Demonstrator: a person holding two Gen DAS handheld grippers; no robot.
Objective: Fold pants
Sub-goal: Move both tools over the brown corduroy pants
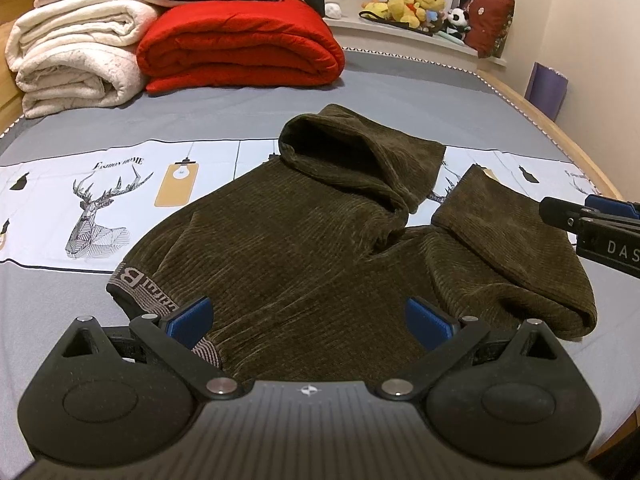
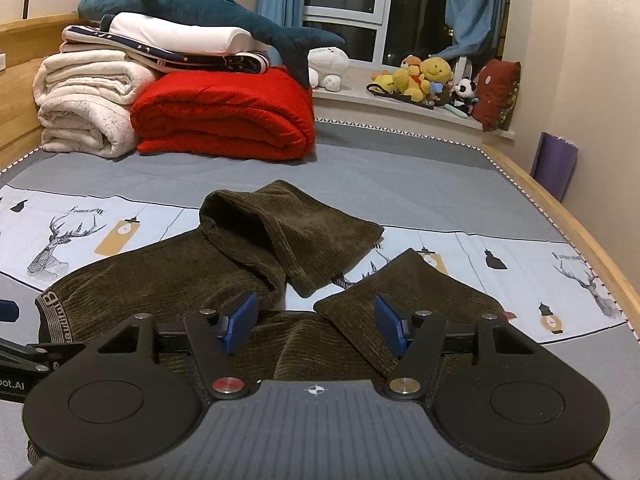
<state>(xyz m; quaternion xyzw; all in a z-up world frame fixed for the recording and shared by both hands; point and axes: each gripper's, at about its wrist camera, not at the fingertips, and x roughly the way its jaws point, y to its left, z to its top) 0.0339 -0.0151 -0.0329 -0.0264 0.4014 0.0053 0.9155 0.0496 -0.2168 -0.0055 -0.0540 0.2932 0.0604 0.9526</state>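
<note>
Dark olive corduroy pants [image 1: 304,248] lie crumpled on the bed, waistband with lettering at the near left [image 1: 132,284], both legs bent back over themselves. My left gripper [image 1: 310,320] is open and empty, just above the near edge of the pants by the waistband. In the right wrist view the pants [image 2: 168,280] lie ahead, with one folded leg [image 2: 404,292] between the blue pads. My right gripper [image 2: 316,324] is open and empty, low over that leg. The right gripper also shows in the left wrist view [image 1: 592,220] at the right edge.
The grey bed sheet [image 1: 400,92] has a white printed band with deer [image 1: 100,216]. Folded cream blankets [image 1: 76,56] and a red quilt [image 1: 240,48] are stacked at the bed's far end. Plush toys [image 2: 424,80] sit on the window sill. A wooden bed rail [image 2: 560,208] runs along the right.
</note>
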